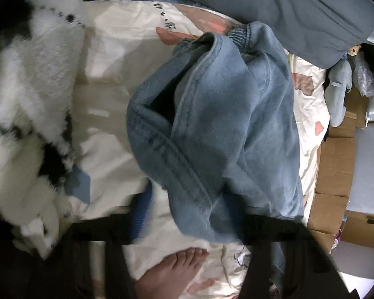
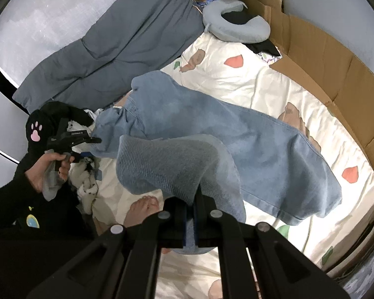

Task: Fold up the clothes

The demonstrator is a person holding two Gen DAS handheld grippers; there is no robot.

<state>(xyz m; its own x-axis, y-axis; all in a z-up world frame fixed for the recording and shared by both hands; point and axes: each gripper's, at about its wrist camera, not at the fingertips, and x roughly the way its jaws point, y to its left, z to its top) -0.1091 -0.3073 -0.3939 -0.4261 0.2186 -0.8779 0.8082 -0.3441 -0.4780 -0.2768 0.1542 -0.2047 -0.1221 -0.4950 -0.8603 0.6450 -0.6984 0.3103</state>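
Right wrist view: jeans being folded on the bed

Blue jeans (image 2: 249,149) lie across the cream bed sheet (image 2: 274,79). The right gripper (image 2: 192,221) has its fingers clenched on one end, lifted up. The left gripper (image 2: 92,140) is at the waist end (its fingers look nearly closed, but I cannot tell if they pinch cloth). I think the fold is just starting. Next, carry the lifted end over to the waist and lay it flat
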